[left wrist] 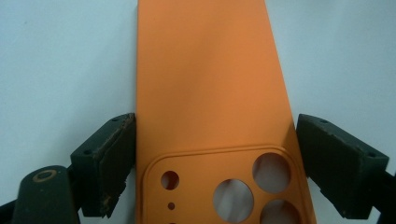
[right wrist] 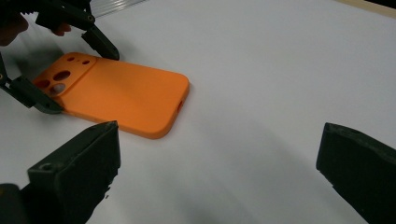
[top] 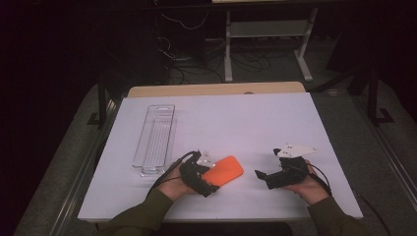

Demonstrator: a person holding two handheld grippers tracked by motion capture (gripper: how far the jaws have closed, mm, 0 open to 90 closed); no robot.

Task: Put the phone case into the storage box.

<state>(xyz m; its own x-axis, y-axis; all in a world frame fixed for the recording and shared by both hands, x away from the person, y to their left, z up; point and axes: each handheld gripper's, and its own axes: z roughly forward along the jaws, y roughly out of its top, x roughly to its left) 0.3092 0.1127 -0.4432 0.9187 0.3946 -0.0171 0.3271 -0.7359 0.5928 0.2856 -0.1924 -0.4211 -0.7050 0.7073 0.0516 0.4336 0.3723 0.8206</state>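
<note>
Left gripper [left wrist: 212, 163] straddles orange phone case [left wrist: 210, 74].

Both of my forearms wear olive-green sleeves [top: 142, 216] reaching to the wrists. My left gripper [top: 212, 188] is black with a small pale grey three-cornered plate on top and a black cable looping off behind it; up close its blocky jaw pads [left wrist: 109, 163] are dark, screw-dotted, and chipped along the inner edge, with a brass-ringed hole at the linkage. My right gripper [top: 259, 173] is black too, with a larger white three-cornered plate [top: 295, 149], a black cable, and thick dark pads [right wrist: 79, 163].
</note>
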